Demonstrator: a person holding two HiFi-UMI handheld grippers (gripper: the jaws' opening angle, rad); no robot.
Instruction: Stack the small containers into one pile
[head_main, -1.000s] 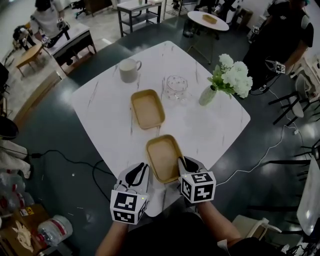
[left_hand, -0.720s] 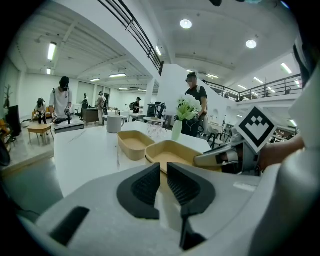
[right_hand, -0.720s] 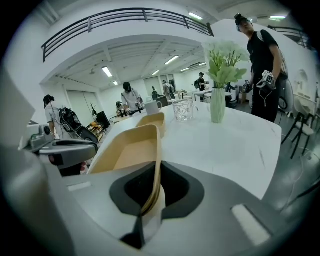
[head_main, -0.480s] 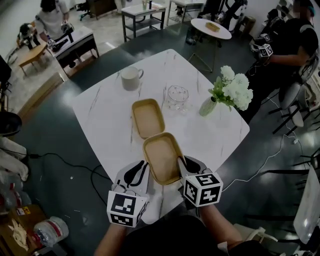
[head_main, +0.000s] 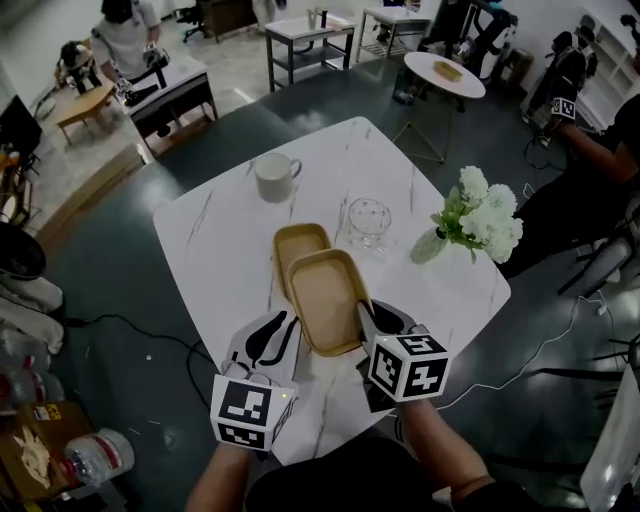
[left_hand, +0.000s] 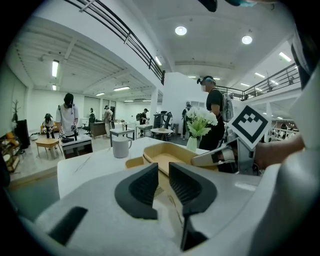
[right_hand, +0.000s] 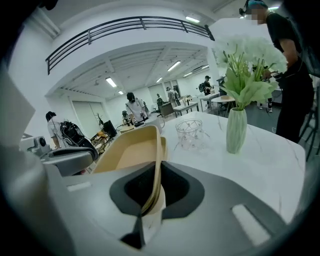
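Two tan oblong containers are in the head view. My right gripper (head_main: 368, 320) is shut on the near right rim of one container (head_main: 325, 300), held tilted with its far end over the other container (head_main: 297, 244), which rests on the white marble table (head_main: 215, 235). In the right gripper view the held container's rim (right_hand: 152, 165) runs between the jaws of my right gripper (right_hand: 155, 177), and the second container (right_hand: 163, 144) peeks out behind it. My left gripper (head_main: 272, 337) hovers left of the held container, shut and holding nothing; its own view shows the left gripper (left_hand: 163, 175) with both containers (left_hand: 170, 157) beyond.
A white mug (head_main: 275, 177) stands at the table's far side. A clear glass bowl (head_main: 368, 220) sits right of the containers, and a vase of white flowers (head_main: 478, 215) stands near the right edge. Other tables and people surround the table.
The right gripper has carried its container away from me, until its far end overlaps the second container. The left gripper has kept alongside, still shut.
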